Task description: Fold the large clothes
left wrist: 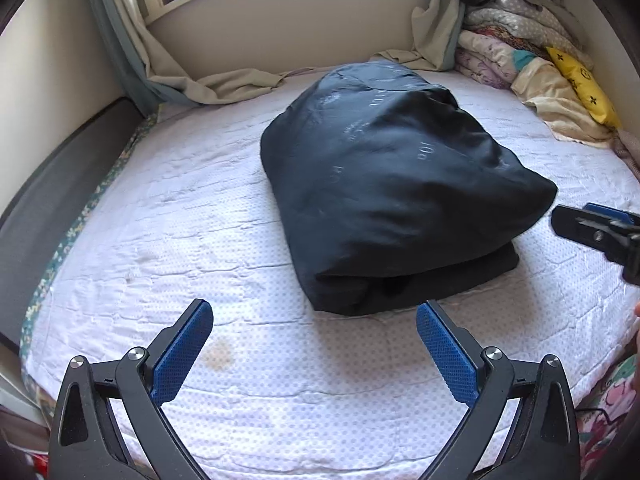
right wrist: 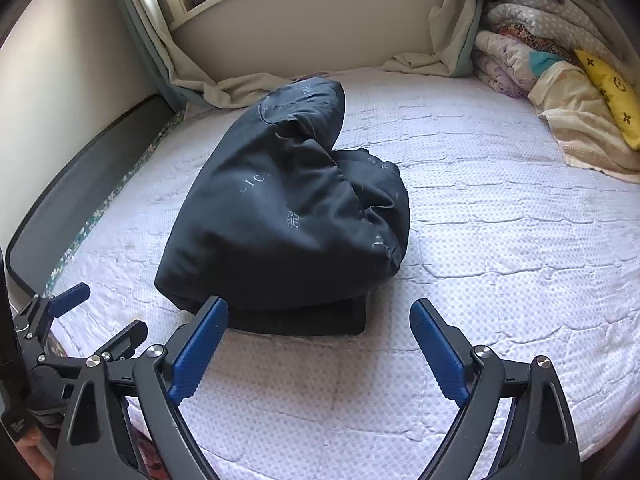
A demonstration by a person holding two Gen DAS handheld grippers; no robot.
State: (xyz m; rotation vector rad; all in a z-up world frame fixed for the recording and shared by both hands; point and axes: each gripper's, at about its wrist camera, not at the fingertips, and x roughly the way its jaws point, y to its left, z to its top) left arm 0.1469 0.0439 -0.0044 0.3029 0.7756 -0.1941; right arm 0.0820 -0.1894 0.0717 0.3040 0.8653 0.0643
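A dark navy puffy garment (left wrist: 392,184) with faint pale lettering lies folded into a thick bundle on the white quilted mattress (left wrist: 160,240). It also shows in the right wrist view (right wrist: 288,216), its top layer puffed over a flat lower layer. My left gripper (left wrist: 314,312) is open and empty, just in front of the bundle's near edge. My right gripper (right wrist: 320,308) is open and empty, its left finger close to the bundle's near edge. The right gripper also shows at the right edge of the left wrist view (left wrist: 596,232), beside the bundle.
A pile of folded blankets and a yellow pillow (left wrist: 580,80) sits at the far right corner. Curtains (left wrist: 192,84) drape onto the bed's far edge below a window. A dark bed rail (left wrist: 48,200) runs along the left side. The mattress has a small brown stain (left wrist: 220,354).
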